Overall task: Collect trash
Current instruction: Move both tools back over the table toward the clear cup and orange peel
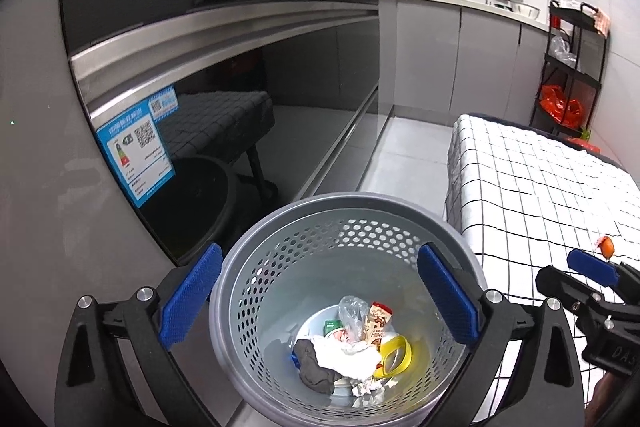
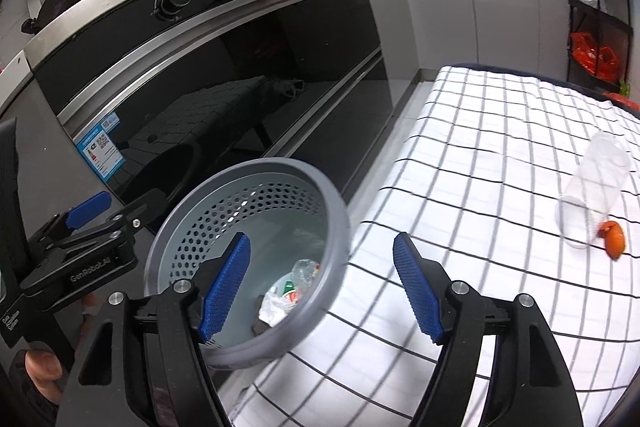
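A perforated grey bin sits at the desk's 9 o'clock edge, in front of the black oven, already holding wrappers, a crumpled tissue, a dark rag and a yellow ring. The left tongs hang over it at their widest, blue pads clear of the rim on either side, gripping nothing. The right tongs are spread too and empty, one pad over the bin's rim at 9 o'clock, the other over the checked cloth at 3 o'clock.

Still to be collected: a clear plastic bottle lying on its side toward 2 o'clock in the right view, well apart from the bin, its orange cap touching or just beside its mouth; which one cannot tell.

The next pick looks best done by the right tongs, which face that way. The bottle is thin and likely to roll or buckle, so close across its middle, gently, at right angles to its length. The cap is small and should be taken separately, pads low to the cloth without pinching it. Release only once above the bin's centre.
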Demonstrator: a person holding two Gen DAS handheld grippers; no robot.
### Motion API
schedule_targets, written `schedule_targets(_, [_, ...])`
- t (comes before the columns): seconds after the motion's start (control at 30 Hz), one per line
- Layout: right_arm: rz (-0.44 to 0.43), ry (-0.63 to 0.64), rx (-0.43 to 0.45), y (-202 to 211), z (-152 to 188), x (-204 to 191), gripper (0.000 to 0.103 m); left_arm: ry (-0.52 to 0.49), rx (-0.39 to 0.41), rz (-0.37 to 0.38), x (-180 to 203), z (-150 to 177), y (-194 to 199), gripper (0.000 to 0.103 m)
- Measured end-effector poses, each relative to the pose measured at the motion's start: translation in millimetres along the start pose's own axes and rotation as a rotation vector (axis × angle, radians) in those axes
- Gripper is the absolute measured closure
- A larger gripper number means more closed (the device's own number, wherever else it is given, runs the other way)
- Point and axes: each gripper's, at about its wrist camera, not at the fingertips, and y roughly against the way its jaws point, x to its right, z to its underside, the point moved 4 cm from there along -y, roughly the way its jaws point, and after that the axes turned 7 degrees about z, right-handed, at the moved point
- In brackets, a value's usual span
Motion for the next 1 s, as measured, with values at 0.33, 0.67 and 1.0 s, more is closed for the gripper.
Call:
schedule_targets(0.33, [0.095, -0.043, 0.061, 33.2, 2.8, 48.7, 0.025, -0.016, 0.015, 0.046, 23.7, -0.5, 5.9, 0.007])
schedule_targets(0.67, [0.195, -0.126, 0.138, 76.0, 7.0, 116.3, 0.024, -0.057, 0.066, 0.124, 78.0, -20.8, 9.1, 0.007])
schedule_targets(1.0, [0.286, -0.231, 0.207, 106.9, 9.2, 185.4, 0.024, -0.106, 0.1, 0.249, 153.5, -41.6, 10.2, 0.007])
